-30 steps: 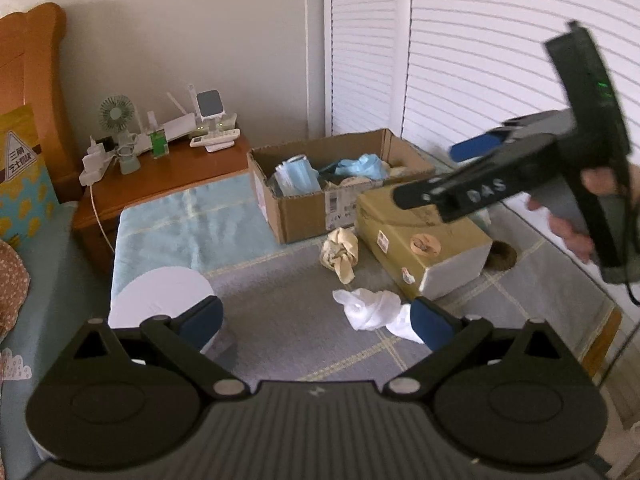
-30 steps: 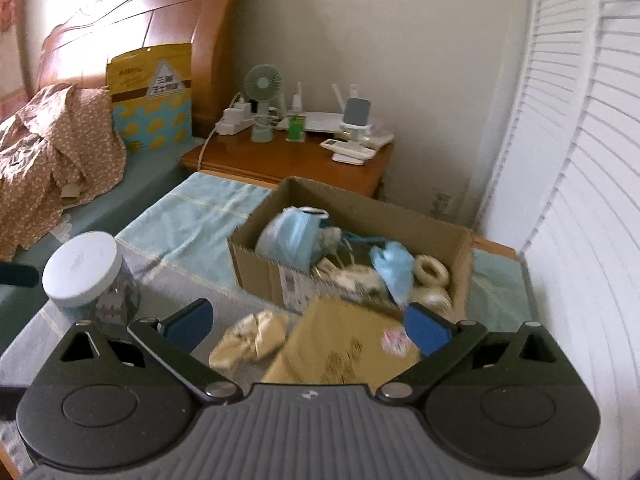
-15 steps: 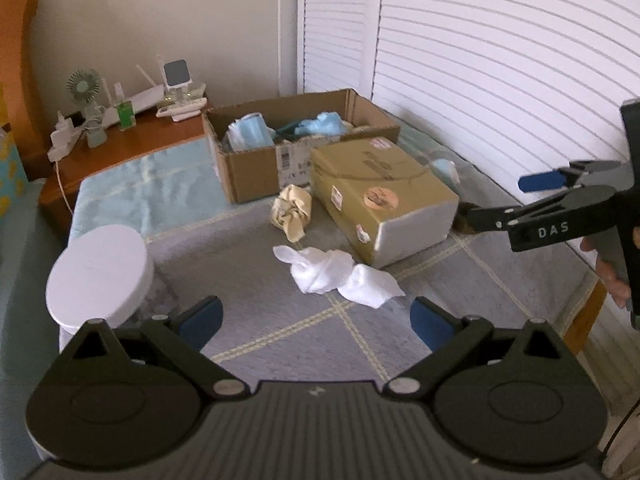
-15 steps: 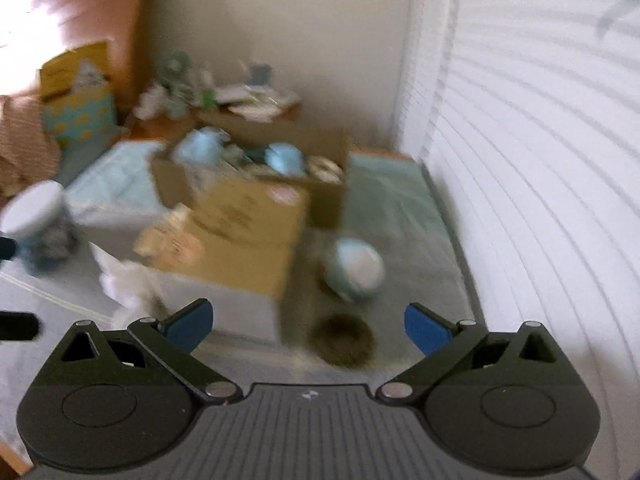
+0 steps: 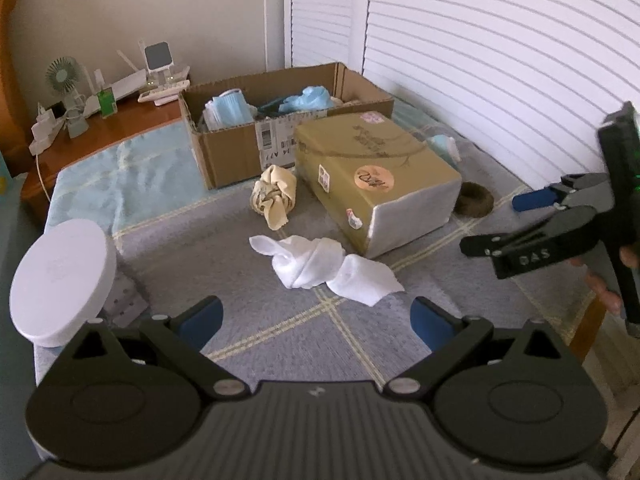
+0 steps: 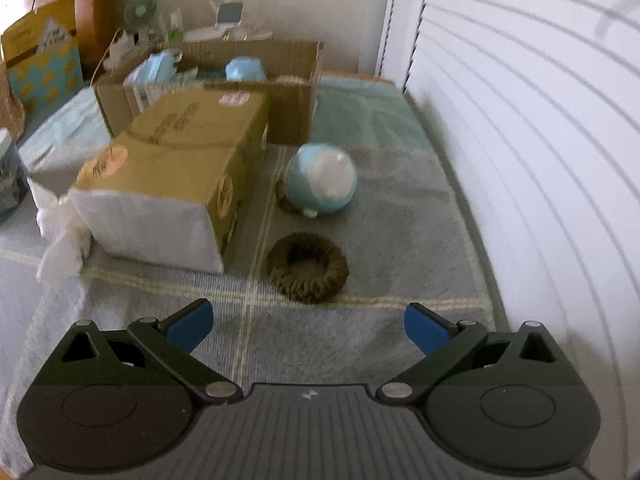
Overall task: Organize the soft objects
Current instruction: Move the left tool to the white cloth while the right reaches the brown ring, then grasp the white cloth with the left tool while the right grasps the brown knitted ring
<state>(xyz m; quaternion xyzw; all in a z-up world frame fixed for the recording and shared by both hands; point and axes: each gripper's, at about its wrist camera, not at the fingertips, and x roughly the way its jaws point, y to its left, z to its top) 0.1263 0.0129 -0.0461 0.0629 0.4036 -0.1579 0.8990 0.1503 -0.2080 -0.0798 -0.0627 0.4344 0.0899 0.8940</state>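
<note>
Right wrist view: my right gripper (image 6: 306, 326), fingers spread and empty, lines up on the brown scrunchie (image 6: 307, 267) just ahead, while my left gripper (image 5: 316, 322), also spread and empty, faces the white cloth (image 5: 324, 270).

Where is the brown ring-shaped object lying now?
In the right wrist view the brown fuzzy ring lies flat on the grey mat, ahead of the open right gripper, between the closed yellow box and the white slatted wall.

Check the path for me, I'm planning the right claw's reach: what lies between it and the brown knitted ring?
Nothing: the right wrist view shows only bare grey mat between the open right claw and the brown knitted ring.
</note>
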